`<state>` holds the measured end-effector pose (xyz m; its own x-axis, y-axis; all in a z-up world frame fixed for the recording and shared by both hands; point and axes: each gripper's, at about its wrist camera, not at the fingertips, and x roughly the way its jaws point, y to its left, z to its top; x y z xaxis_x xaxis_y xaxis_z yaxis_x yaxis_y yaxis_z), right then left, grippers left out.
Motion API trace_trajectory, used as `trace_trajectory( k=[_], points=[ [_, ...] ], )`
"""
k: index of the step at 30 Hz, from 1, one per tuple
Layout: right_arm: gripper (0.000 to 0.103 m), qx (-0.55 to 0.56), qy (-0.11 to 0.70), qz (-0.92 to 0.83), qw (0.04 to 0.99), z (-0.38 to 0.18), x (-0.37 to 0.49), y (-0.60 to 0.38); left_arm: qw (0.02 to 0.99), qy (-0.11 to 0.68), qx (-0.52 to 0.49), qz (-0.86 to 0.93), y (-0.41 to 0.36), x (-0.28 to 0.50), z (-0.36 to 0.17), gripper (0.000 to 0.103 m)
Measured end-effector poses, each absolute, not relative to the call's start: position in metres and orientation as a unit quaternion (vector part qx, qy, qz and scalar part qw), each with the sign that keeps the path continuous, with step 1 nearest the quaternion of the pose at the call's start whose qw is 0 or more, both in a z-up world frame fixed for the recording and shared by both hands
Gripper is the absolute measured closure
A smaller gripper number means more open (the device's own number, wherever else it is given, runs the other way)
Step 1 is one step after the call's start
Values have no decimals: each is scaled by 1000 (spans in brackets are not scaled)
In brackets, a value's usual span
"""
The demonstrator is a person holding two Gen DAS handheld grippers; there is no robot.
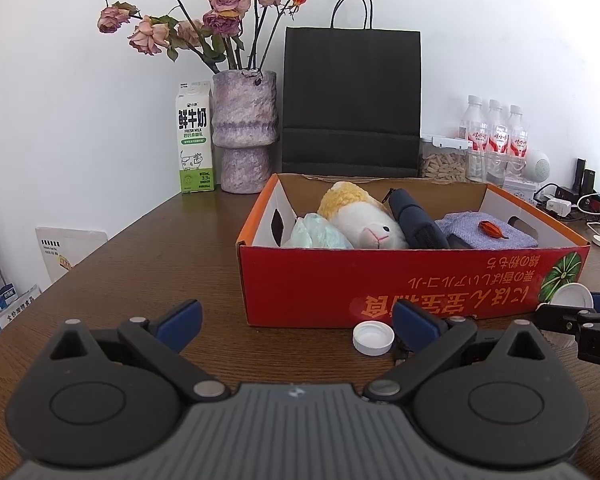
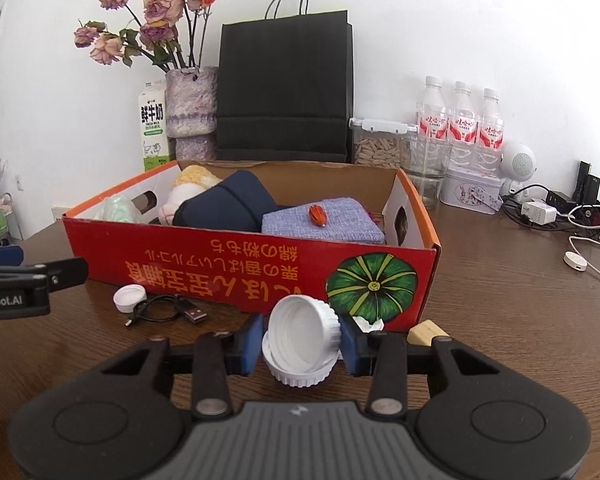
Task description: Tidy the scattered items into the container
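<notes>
- Your right gripper [image 2: 300,344] sits low over the surface [image 2: 500,320], just in front of the red cardboard box [image 2: 236,276], with two white bottle caps [image 2: 300,340] stacked between its blue pads [image 2: 350,344].
- The pads look pressed against the ribbed rim of the tilted upper cap, so you appear to be grasping it; whether the lower cap is caught too cannot be told.
- The upper cap leans with its open side towards the camera, probably because it was pinched on its edge while resting on the one below.
- Your left gripper [image 1: 296,324] is released and empty, jaws wide, waiting near the box's front wall beside a third white cap [image 1: 373,337] lying open side up.
- A black USB cable [image 2: 168,310] lies coiled next to that cap, and a small wooden block [image 2: 427,332] and a scrap of white paper sit by the box's near corner; all are still outside.
- The box already holds a plush toy [image 1: 360,220], a navy pouch [image 2: 228,204] and a blue knitted cloth [image 2: 324,220]; the open spot is the right end.
- You must lift clear of the front wall; above it the air is free.
</notes>
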<state>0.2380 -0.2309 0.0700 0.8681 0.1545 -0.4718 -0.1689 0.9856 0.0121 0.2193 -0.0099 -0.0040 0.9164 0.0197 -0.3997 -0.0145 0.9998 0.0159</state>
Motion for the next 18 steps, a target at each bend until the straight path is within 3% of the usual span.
trace_trajectory(
  k=[18],
  points=[
    [64, -20, 251, 123, 960, 70, 236, -221, 978, 210, 5, 9, -9, 221, -5, 0]
  ],
)
